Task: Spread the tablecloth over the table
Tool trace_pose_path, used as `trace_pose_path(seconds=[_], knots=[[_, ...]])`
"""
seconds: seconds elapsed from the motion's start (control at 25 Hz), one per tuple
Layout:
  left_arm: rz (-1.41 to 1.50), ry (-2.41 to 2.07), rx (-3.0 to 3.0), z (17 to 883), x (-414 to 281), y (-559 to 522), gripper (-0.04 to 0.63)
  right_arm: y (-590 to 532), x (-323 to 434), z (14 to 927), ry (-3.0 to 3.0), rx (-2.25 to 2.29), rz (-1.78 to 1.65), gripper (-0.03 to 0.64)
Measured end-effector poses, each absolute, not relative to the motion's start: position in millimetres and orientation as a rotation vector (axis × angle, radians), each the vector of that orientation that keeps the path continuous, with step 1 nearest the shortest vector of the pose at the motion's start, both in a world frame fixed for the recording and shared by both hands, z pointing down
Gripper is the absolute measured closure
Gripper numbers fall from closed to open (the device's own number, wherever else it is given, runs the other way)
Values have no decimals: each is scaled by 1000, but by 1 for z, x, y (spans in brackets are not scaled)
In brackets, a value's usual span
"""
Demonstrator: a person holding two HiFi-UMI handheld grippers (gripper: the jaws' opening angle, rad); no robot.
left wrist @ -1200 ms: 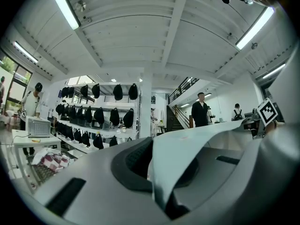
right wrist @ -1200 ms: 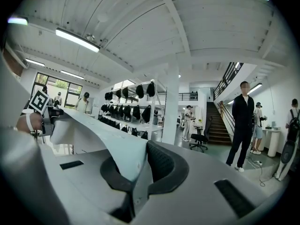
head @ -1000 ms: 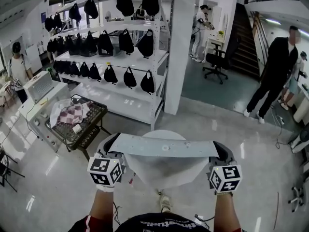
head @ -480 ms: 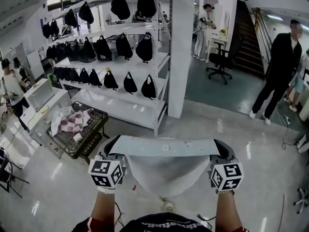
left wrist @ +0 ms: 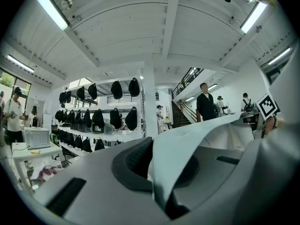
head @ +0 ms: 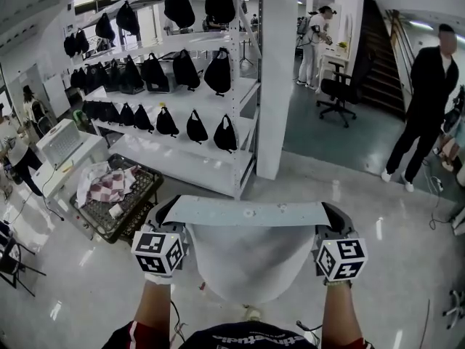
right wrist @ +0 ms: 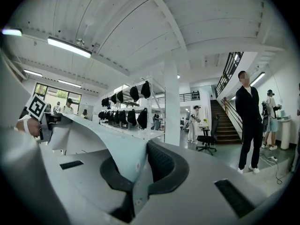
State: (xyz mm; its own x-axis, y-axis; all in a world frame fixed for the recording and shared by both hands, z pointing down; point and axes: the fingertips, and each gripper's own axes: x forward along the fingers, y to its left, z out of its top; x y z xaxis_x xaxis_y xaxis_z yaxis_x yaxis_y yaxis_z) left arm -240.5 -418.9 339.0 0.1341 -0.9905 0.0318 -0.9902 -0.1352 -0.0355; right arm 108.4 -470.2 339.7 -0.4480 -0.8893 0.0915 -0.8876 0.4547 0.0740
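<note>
Left hand-held gripper (head: 166, 215) and right hand-held gripper (head: 333, 217) each clamp a tablecloth (head: 247, 260) corner, stretching its edge taut, apparently ready for spreading.

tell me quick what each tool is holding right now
left tool: closed, gripping one top corner of the tablecloth
right tool: closed, gripping the other top corner

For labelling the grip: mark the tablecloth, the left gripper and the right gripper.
tablecloth (head: 247, 264), head view, middle of the hanging part.
left gripper (head: 169, 213), head view, between its fingertips, shut on the tablecloth's left corner.
right gripper (head: 330, 214), head view, between its fingertips, shut on the tablecloth's right corner.
</note>
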Motion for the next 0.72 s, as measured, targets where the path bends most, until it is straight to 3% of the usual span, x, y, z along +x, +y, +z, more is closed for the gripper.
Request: trace_pose_path(seconds=[0.72], knots=[[-13, 2097, -2329, 319, -252, -527, 575, -594, 94, 319, -2624, 1526, -54, 577]])
